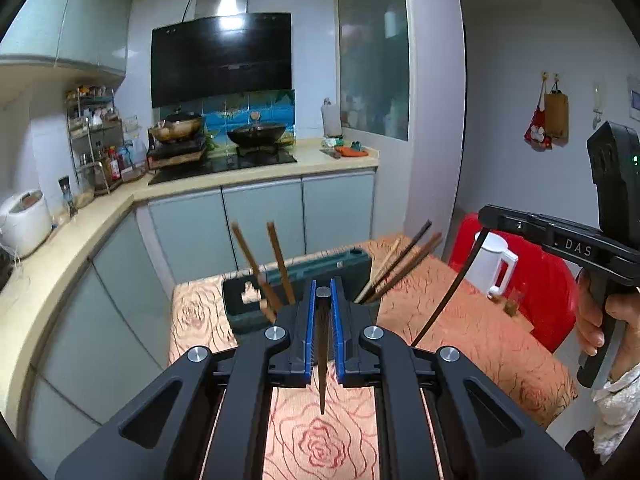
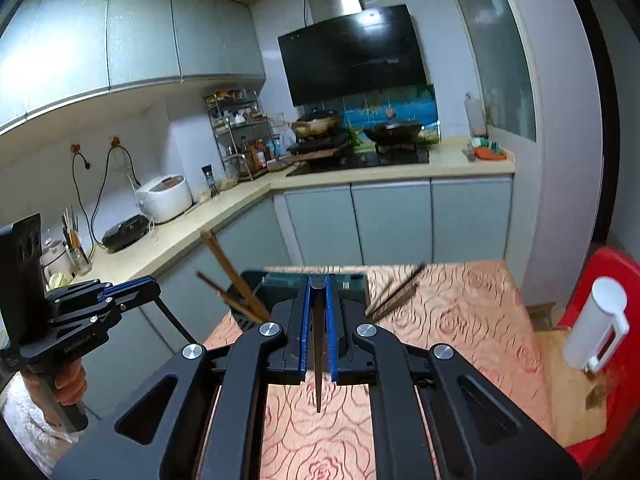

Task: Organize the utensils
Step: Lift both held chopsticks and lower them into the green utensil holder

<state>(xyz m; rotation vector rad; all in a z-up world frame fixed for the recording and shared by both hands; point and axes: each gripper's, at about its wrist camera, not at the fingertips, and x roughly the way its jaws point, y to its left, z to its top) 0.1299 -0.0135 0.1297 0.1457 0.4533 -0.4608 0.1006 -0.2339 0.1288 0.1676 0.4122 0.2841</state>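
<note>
My left gripper (image 1: 323, 304) is shut on a dark chopstick (image 1: 322, 360) that hangs tip-down between the blue pads, above the table. My right gripper (image 2: 318, 300) is shut on a similar dark chopstick (image 2: 319, 360), also tip-down. Just beyond both stands a dark green utensil holder (image 1: 320, 268) (image 2: 276, 280). Brown chopsticks (image 1: 256, 268) lean out of its left side and several more chopsticks (image 1: 400, 268) out of its right. The left wrist view shows the right gripper (image 1: 486, 216) at the right with its black chopstick (image 1: 452, 288). The left gripper (image 2: 154, 280) appears at the left of the right wrist view.
The table carries a peach rose-patterned cloth (image 1: 320, 440). A white kettle (image 1: 492, 264) stands at its right edge, before a red chair (image 1: 548, 288). The L-shaped kitchen counter (image 1: 80, 232) with a rice cooker (image 1: 24, 220) runs along the left, with the stove and woks behind.
</note>
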